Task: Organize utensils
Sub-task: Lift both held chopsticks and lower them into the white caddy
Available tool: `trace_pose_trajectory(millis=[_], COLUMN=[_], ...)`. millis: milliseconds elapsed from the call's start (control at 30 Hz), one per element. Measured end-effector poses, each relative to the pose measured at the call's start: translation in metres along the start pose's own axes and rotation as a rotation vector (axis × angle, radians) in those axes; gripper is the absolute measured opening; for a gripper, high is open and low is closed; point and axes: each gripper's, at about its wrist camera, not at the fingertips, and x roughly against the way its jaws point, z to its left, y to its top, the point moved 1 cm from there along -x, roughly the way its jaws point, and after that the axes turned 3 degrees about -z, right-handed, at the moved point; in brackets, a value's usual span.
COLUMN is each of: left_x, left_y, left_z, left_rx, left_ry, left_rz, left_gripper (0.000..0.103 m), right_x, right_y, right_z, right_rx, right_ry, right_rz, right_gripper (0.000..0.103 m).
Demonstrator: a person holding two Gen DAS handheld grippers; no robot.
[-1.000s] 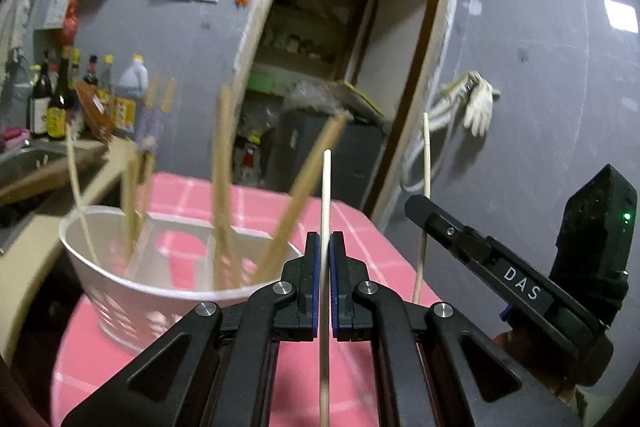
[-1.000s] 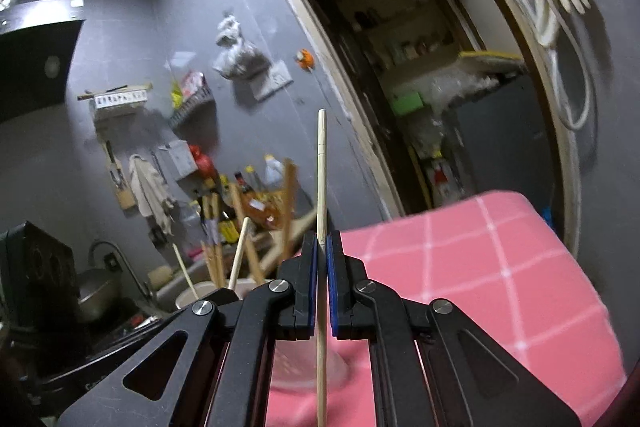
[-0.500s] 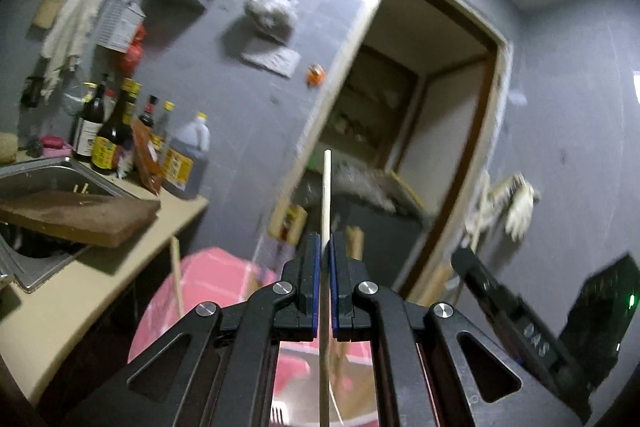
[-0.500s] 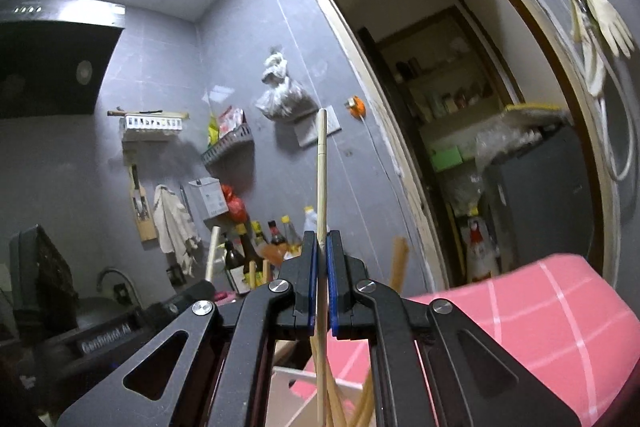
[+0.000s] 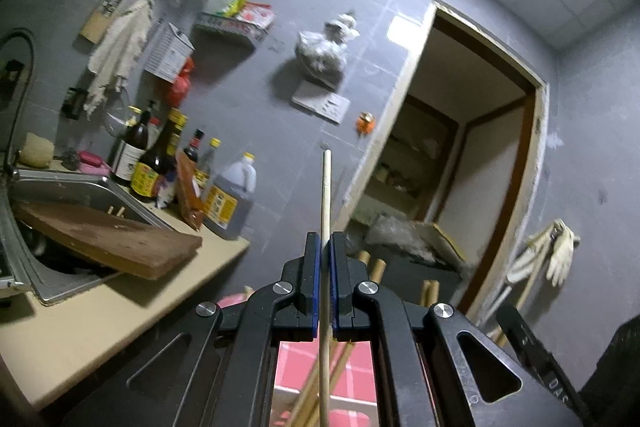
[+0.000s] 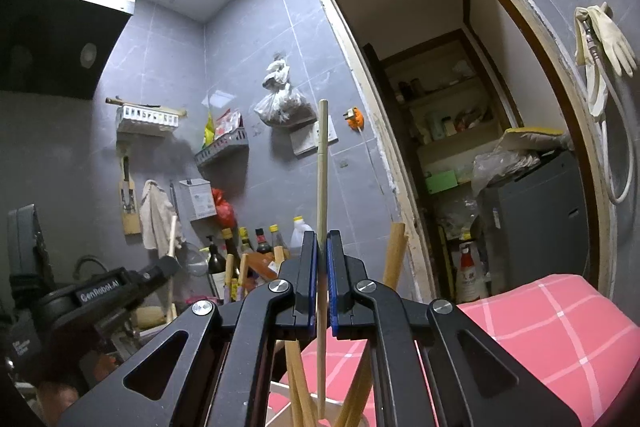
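My left gripper (image 5: 325, 239) is shut on a pale wooden chopstick (image 5: 326, 195) held upright, its lower end running down among other chopsticks (image 5: 340, 367) below. My right gripper (image 6: 322, 237) is shut on another pale chopstick (image 6: 322, 163), also upright, its lower end reaching down into the white holder (image 6: 280, 393) with several wooden chopsticks (image 6: 394, 251). The left gripper shows at the left of the right wrist view (image 6: 120, 287), and the right gripper at the lower right of the left wrist view (image 5: 532, 351). Most of the holder is hidden behind the grippers.
A pink checked tablecloth (image 6: 552, 323) covers the table. To the left is a counter (image 5: 92, 311) with a sink (image 5: 60, 187), a wooden board (image 5: 108, 239) and several bottles (image 5: 160, 163). An open doorway (image 6: 460, 147) lies behind. Gloves (image 6: 604, 39) hang on the wall.
Both grippers have tilted upward and lowered over the holder, so the holder has dropped from view to beneath them. Each still grips its chopstick.
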Motion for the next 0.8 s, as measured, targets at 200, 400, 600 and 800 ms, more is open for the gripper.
trace_pose_trajectory(millis=[200,400,600,800], left_x=[0.001,-0.004,-0.009,-0.011], left_y=[0.000,-0.009,-0.025,-0.044], left_z=[0.005,0.004,0.001,-0.005], left_rx=[0.000,-0.036,-0.088,-0.151], left_ry=[0.023,0.033,0.027,0.023], left_rz=[-0.019,-0.004,0.047,0.101], left_gripper=[0.002,0.002,0.002,0.003], right_x=[-0.006,-0.009,-0.011,-0.013], right_y=[-0.006,-0.014,-0.022,-0.029], right_z=[0.002,0.003,0.004,0.005], right_rx=[0.010,0.022,0.027,0.033], right_ry=[0.000,0.000,-0.003,-0.003], right_rz=[0.037,0.076,0.115,0.147], right_gripper=[0.003,0.003,0.003,0.003])
